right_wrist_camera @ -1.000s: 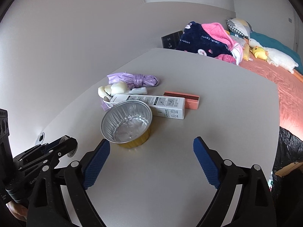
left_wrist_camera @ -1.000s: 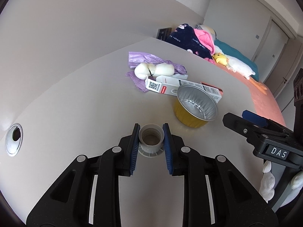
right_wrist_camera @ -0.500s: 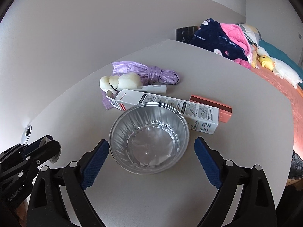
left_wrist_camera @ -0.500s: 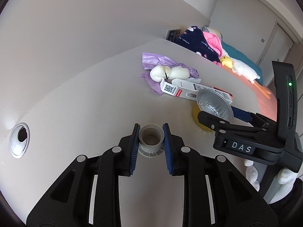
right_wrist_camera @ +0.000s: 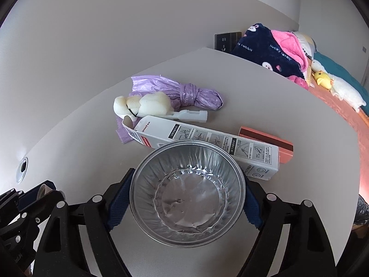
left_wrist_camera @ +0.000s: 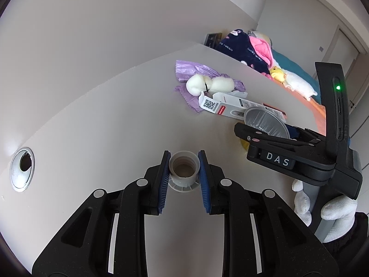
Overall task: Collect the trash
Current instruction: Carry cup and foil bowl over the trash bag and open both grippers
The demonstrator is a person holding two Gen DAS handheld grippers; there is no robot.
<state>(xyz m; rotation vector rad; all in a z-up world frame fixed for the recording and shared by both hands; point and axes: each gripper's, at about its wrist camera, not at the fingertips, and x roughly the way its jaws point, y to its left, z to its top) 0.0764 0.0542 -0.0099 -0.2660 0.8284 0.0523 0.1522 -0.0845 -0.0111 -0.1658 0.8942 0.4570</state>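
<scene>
My left gripper (left_wrist_camera: 184, 165) is shut on a small grey bottle neck with cap ring (left_wrist_camera: 184, 170), held just above the grey table (left_wrist_camera: 103, 124). My right gripper (right_wrist_camera: 184, 198) is open with its jaws on either side of a foil bowl (right_wrist_camera: 188, 196) with a yellow outside; I cannot tell whether the pads touch it. The bowl also shows in the left wrist view (left_wrist_camera: 265, 121), behind the right gripper's body (left_wrist_camera: 299, 152). Behind the bowl lie a white carton (right_wrist_camera: 207, 145), a pink box (right_wrist_camera: 267, 142), a white foam lump (right_wrist_camera: 143, 103), a white plastic piece (right_wrist_camera: 189, 115) and a knotted purple bag (right_wrist_camera: 184, 91).
A round cable hole (left_wrist_camera: 22, 169) sits in the table at the left. A wall runs along the table's far side, with a black socket panel (right_wrist_camera: 227, 40). Beyond the right edge is a bed with clothes (right_wrist_camera: 274, 50) and plush toys (right_wrist_camera: 332, 85).
My right gripper has moved forward to the foil bowl, so its jaws now flank it. My left gripper still holds the bottle neck and has shifted slightly.
</scene>
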